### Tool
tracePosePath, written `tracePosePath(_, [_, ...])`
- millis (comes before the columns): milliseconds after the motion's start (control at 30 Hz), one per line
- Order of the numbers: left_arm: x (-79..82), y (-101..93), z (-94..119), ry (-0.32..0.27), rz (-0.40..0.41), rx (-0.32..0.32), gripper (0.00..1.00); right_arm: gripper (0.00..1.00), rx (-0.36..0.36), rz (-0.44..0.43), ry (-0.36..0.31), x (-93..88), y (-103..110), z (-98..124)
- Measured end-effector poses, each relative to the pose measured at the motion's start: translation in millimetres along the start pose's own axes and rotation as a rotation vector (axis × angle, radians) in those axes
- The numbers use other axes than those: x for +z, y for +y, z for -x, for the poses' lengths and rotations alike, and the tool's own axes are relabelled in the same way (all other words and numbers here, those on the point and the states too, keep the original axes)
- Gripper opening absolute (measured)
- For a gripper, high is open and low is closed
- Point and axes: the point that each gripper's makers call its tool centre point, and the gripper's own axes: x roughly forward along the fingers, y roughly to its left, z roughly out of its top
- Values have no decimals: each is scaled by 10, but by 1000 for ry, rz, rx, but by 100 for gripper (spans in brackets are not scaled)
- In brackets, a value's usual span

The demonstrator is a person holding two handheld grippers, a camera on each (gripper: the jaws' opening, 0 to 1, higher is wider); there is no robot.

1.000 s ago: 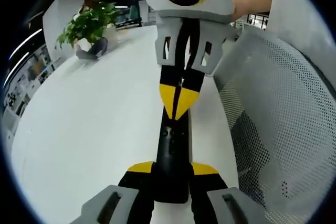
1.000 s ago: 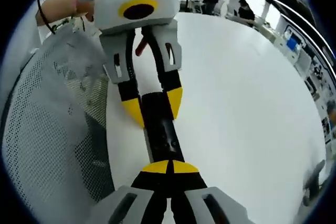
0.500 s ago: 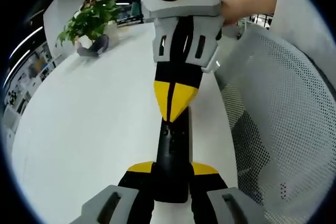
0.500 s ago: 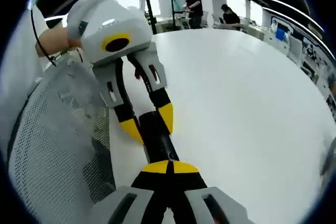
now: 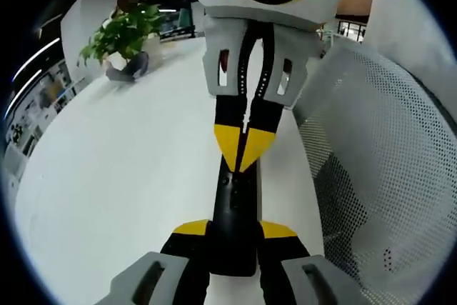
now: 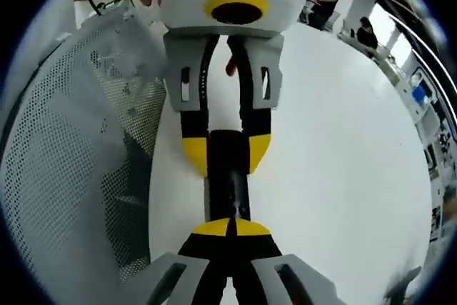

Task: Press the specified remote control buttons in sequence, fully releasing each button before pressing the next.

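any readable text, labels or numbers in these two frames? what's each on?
None can be read.
Remote: button marks too small to read.
Left tool: faint print on top of its white housing in the right gripper view, blurred.
Wall panels in the background: too small to read.

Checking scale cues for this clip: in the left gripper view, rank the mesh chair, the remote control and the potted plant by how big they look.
1. Mesh chair, by far the largest.
2. Remote control, a long dark bar held in the left tongs.
3. Potted plant, smallest, though it stands far back on the white table, so distance shrinks it.
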Motion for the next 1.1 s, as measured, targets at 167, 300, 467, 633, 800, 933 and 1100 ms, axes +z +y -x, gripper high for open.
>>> tracePosePath(167, [-1,-3,7,-34,4,4,24,0,11,-119,-4,-9,-48,-7])
tracePosePath(300, [2,-4,0,-35,-3,-1,24,0,22,-169,-24,-19,-54,-5])
tracePosePath(467, [-2,-2,-5,-37,-8,-3,24,0,-42,-271,-138,-6,-59,11])
tracePosePath(633, [-5,0,-8,-37,-5,-3,24,0,-72,-321,-219,-17,-51,44])
tracePosePath(800, [-1,-3,-4,-38,-3,-2,24,0,-93,-226,-194,93,84,52])
tracePosePath(933, [-2,0,-7,-40,-2,-1,24,0,-120,-174,-123,33,88,-14])
tracePosePath(1100, [2,-2,-9,-41,-1,-2,24,0,-127,-162,-123,72,108,-17])
